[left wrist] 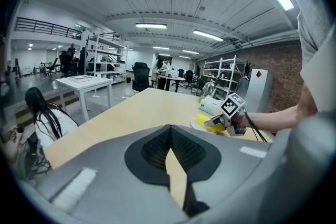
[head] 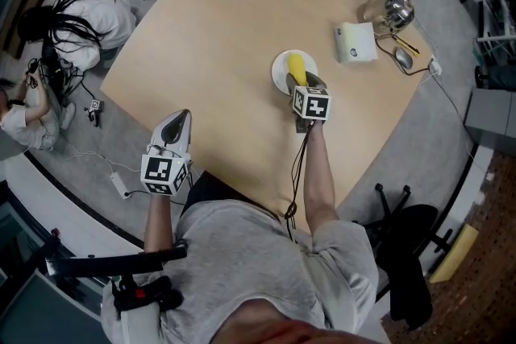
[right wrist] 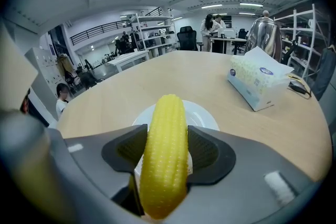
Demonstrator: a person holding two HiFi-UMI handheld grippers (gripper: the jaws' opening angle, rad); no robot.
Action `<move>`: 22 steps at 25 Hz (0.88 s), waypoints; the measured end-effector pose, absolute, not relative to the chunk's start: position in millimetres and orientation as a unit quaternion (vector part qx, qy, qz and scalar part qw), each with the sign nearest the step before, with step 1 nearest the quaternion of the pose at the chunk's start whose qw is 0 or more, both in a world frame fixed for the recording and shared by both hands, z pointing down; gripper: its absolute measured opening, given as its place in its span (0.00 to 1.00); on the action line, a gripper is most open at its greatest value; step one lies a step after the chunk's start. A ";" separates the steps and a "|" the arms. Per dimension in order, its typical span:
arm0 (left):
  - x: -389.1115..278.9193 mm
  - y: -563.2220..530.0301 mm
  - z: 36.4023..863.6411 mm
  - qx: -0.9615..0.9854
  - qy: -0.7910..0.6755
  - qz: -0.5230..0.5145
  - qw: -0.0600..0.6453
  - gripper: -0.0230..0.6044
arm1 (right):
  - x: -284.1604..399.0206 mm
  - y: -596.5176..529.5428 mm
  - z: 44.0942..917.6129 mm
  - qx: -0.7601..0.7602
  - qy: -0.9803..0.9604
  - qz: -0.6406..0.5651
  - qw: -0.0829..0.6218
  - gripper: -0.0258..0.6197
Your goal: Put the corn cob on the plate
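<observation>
Left gripper jaws together; right gripper outstretched, jaws tight on corn cob.

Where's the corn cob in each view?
Head view: corn cob centre-right, over the white plate, held by the right tongs.
Left gripper view: corn cob small, right of centre, mid-height.
Right gripper view: corn cob bottom centre, clamped between the jaws.
Shared landmark: tissue box beyond the plate.

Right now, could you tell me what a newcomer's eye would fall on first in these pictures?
The bright yellow corn cob stands out first, clamped between the jaws of the right gripper over the white plate near the middle of the wooden table. Next comes the left gripper, shut and empty, at the table's near edge, and the tissue box beside a shiny kettle at the far right corner.
</observation>
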State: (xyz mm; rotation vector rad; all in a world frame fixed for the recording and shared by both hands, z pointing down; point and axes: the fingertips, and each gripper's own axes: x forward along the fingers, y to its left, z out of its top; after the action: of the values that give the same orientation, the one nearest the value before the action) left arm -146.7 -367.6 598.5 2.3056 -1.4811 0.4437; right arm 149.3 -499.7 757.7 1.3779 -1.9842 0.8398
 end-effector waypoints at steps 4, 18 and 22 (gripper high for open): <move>-146.2 -368.3 597.8 0.817 -0.525 0.157 0.182 0.07 | 149.1 -500.4 759.1 0.516 -0.741 0.317 0.290 0.42; -145.7 -367.8 595.5 0.818 -0.525 0.151 0.180 0.07 | 149.4 -501.8 761.8 0.525 -0.730 0.313 0.305 0.42; -146.7 -368.5 597.9 0.819 -0.526 0.147 0.177 0.07 | 151.3 -506.4 757.0 0.532 -0.733 0.303 0.296 0.40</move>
State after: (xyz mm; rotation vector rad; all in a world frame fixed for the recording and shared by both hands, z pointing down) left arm -146.7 -368.5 597.9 2.3178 -1.4875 0.4151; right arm 151.3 -506.4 757.0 1.4152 -1.9509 0.8048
